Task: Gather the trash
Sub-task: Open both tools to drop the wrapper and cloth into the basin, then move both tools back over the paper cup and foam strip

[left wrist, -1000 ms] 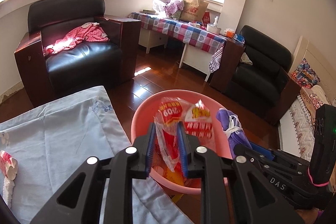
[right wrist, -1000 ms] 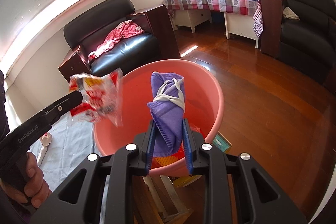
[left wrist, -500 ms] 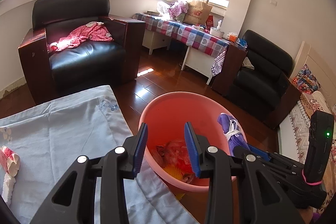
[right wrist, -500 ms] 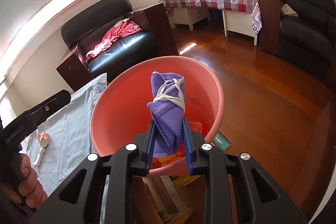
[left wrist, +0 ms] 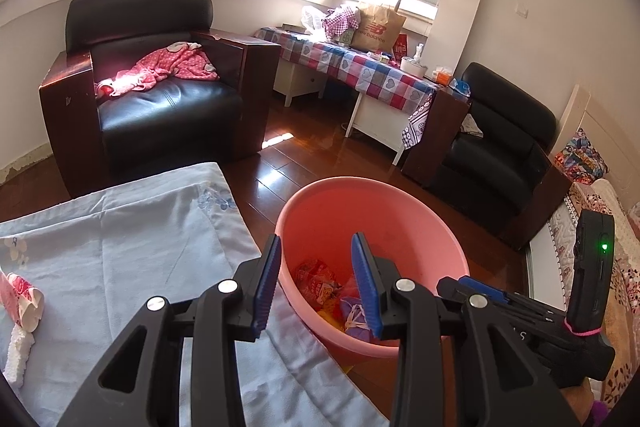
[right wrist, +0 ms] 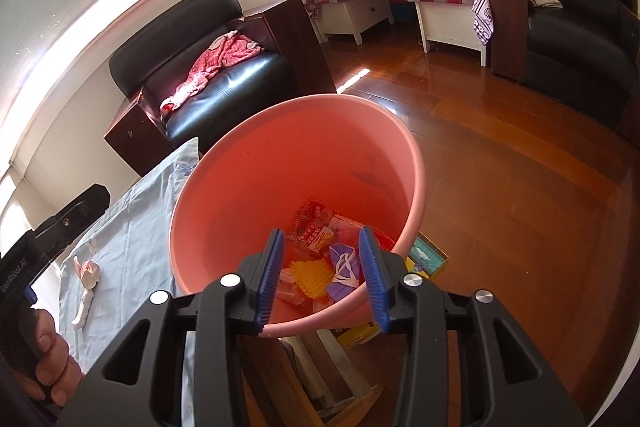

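Observation:
A pink plastic basin stands beside the blue-clothed table and holds trash. A red snack wrapper and a purple face mask lie at its bottom next to a yellow piece. My left gripper hangs open over the basin's near rim with nothing between its fingers. My right gripper is above the basin too; its jaws are opening and nothing is between them. A crumpled pink and white wrapper lies on the cloth at the left.
The light blue tablecloth covers the table left of the basin. A black armchair with a pink garment stands behind, a checked-cloth table further back, another black chair at the right. Small boxes sit under the basin.
The left gripper opened and the red snack wrapper fell into the basin. Then the right gripper's jaws parted and the purple mask dropped in as well.

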Tool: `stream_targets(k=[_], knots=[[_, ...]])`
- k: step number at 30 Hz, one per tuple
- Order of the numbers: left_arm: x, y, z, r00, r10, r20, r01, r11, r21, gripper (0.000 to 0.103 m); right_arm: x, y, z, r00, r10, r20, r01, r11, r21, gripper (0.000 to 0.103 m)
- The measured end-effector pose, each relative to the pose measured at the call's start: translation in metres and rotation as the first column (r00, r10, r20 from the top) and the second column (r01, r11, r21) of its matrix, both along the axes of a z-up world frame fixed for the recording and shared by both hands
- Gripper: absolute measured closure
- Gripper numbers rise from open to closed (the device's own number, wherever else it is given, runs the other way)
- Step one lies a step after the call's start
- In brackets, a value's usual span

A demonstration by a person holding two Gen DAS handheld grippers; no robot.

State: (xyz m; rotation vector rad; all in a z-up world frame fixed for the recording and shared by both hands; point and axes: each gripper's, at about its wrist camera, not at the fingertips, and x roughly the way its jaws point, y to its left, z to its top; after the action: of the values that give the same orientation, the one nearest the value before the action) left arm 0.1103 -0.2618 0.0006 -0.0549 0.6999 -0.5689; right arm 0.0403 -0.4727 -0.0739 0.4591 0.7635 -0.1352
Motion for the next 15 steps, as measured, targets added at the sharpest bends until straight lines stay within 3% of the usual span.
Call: stream_targets(k=[15], knots=[[-0.017, 0.043, 0.000, 0.996, 0.083, -0.014, -0.083, 0.997, 0.004, 0.065, -0.002, 0.034, 0.016, 0.992, 0.115, 0.047, -0.114, 0.993, -0.028, 0.063]])
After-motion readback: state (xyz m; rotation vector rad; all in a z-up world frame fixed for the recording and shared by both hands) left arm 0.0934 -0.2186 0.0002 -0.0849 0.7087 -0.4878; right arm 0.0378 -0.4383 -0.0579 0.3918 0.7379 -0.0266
